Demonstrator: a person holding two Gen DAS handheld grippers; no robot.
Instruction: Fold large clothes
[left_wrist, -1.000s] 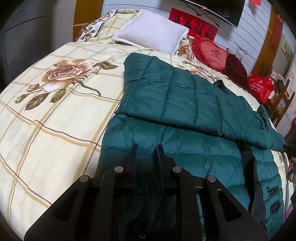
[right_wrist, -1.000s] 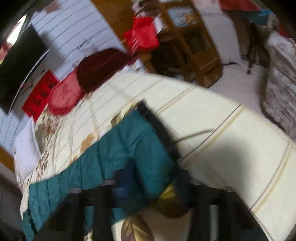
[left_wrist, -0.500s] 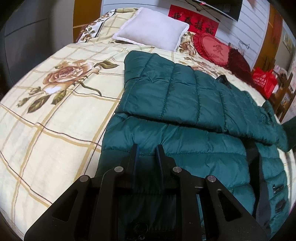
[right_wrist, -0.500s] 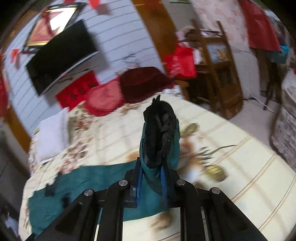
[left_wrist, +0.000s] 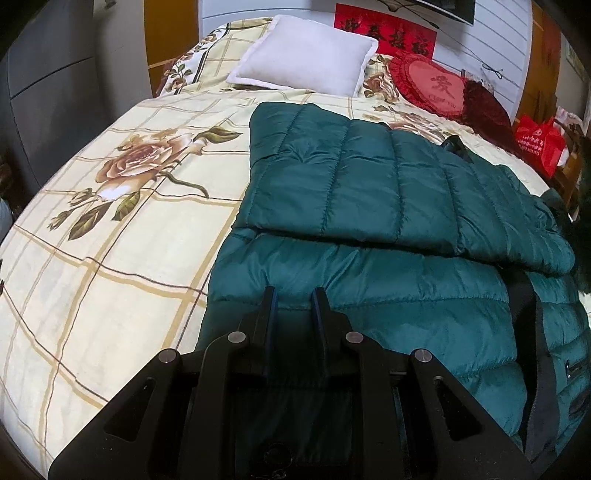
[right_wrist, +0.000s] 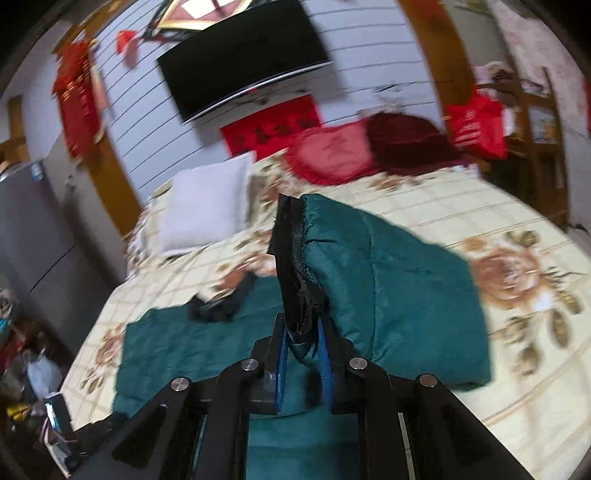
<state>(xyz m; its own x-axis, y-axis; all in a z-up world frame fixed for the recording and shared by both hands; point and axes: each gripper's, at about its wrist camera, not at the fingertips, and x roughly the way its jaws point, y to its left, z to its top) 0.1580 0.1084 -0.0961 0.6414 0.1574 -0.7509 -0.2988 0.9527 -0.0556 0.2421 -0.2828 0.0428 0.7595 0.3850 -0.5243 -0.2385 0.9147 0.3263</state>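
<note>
A dark green quilted puffer jacket (left_wrist: 369, 206) lies on the bed, one side folded over its body. My left gripper (left_wrist: 293, 299) hovers low over the jacket's near edge, its fingers a little apart with nothing between them. My right gripper (right_wrist: 301, 325) is shut on the jacket's sleeve (right_wrist: 388, 288) at its black cuff (right_wrist: 293, 266) and holds it lifted above the bed, over the rest of the jacket (right_wrist: 177, 350).
The bed (left_wrist: 110, 236) has a cream floral checked cover. A white pillow (left_wrist: 306, 55) and red cushions (left_wrist: 436, 88) lie at its head. A red bag (left_wrist: 539, 144) and wooden shelves (right_wrist: 535, 122) stand at the right; a grey cabinet (left_wrist: 55, 74) at the left.
My right gripper has lifted the sleeve off the bed and swung it up and left over the jacket. My left gripper has stayed nearly still.
</note>
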